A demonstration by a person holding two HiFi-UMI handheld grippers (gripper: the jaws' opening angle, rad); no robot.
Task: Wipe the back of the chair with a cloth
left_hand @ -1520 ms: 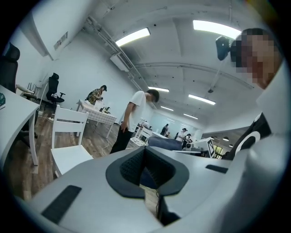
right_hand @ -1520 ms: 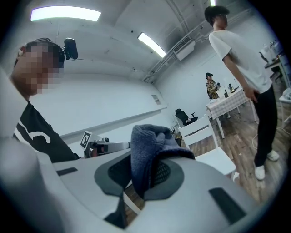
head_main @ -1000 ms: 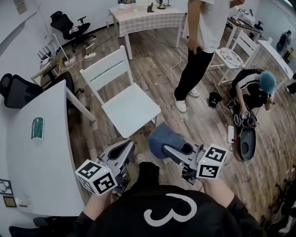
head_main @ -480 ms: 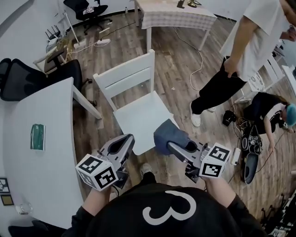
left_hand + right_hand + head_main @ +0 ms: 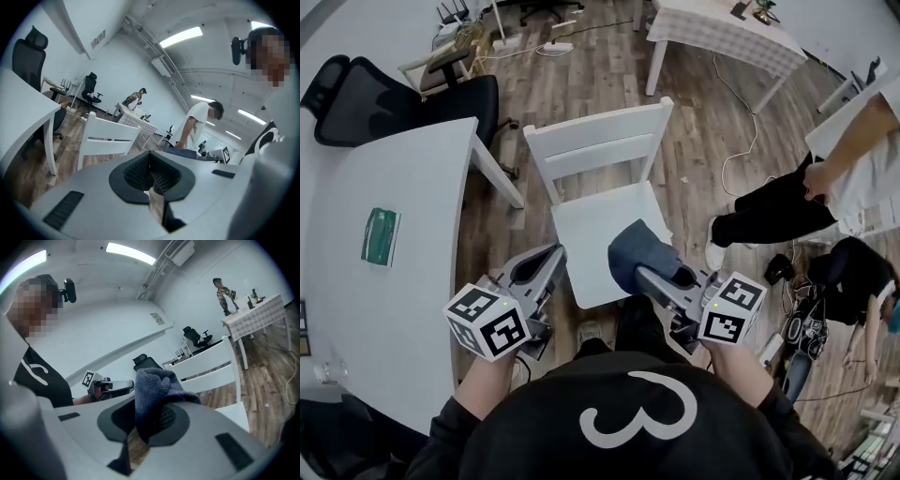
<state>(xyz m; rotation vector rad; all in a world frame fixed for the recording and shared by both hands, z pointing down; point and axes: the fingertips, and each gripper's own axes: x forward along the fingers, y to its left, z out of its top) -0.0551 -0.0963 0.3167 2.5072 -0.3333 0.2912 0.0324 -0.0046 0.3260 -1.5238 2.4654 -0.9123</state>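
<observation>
A white wooden chair [image 5: 602, 187] stands on the plank floor in front of me, its slatted back [image 5: 598, 143] on the far side of the seat. My right gripper [image 5: 654, 272] hovers over the seat's near edge, shut on a bunched grey-blue cloth [image 5: 635, 251]. In the right gripper view the cloth [image 5: 152, 392] rises out of the jaws, with the chair back [image 5: 211, 366] beyond. My left gripper [image 5: 542, 269] hangs left of the seat, shut with nothing in it; in its own view the chair [image 5: 105, 140] stands ahead.
A white table [image 5: 366, 272] lies at my left with a green item [image 5: 380, 234] on it. Black office chairs [image 5: 389, 94] stand behind it. A checked-cloth table [image 5: 727, 36] is further back. Two people [image 5: 825, 197] and cables occupy the floor at right.
I have come closer to the chair, which now stands square before me. Both grippers have reached its seat's near edge; the right still holds the cloth.
</observation>
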